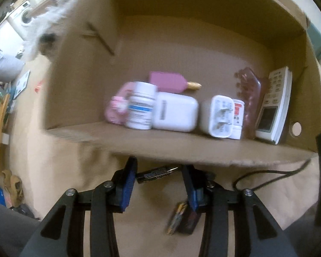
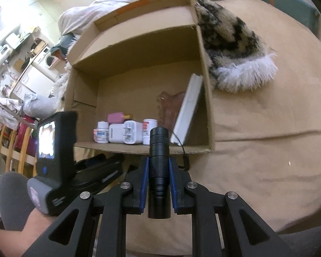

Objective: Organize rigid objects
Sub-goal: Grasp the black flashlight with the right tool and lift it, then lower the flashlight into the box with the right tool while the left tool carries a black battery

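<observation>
A black flashlight is gripped by the right gripper, its blue pads pressed on both sides of the knurled mid-body, the lens end pointing forward toward the open cardboard box ahead. The flashlight is judged to be rigid, metal-bodied and fairly heavy for its size; the knurled band offers good friction, whereas the smooth tail section below the pads would be more slippery, so the present hold is considered sound. The left gripper is spread wide and holds nothing; an AA battery lies crosswise between its fingers, touched by neither so far as can be seen. The battery is judged light, stiff and smooth, liable to roll, and is best taken across its middle. A second battery lies just below the right finger. Beyond the left gripper, inside the box, a pill bottle, a white charger and a remote control are already lined up; the far details are blurred.
</observation>
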A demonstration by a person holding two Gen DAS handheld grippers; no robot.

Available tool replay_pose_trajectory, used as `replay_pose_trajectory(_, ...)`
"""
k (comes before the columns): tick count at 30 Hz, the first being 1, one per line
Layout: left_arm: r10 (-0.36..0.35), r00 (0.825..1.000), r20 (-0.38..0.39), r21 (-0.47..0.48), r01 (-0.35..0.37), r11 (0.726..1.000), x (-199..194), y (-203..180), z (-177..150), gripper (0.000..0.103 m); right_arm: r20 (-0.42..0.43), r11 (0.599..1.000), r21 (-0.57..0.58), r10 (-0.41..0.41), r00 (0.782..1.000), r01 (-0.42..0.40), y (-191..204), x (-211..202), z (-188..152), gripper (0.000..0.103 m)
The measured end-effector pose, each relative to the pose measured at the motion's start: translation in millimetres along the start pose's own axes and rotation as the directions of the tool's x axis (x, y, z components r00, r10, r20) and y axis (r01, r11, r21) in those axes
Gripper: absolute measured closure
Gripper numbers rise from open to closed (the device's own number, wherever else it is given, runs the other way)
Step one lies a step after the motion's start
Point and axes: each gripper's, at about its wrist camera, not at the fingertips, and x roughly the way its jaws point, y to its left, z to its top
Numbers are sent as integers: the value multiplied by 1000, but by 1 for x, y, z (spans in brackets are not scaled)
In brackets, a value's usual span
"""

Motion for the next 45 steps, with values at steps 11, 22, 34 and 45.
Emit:
replay_pose_trajectory(11,-34,998,61,0,34,999,-57,51,0,64,84,994,-109,-22,996,31,23,-17,-5,84)
replay_pose_trajectory(22,-91,972,216,2,93,996,-123,46,40,64,212,990,-125,87,973,-62,41,-65,43,84)
replay_pose_trajectory(34,-119,967,226,44,112,993,-90,14,87,64,237,994,-105,47,970,-22,43,-38,97,84)
replay_pose_trajectory(45,-131,969,210,130,105,986,-29,-6,88,64,50,1000,-21,-10,999,11,15,48,87,84)
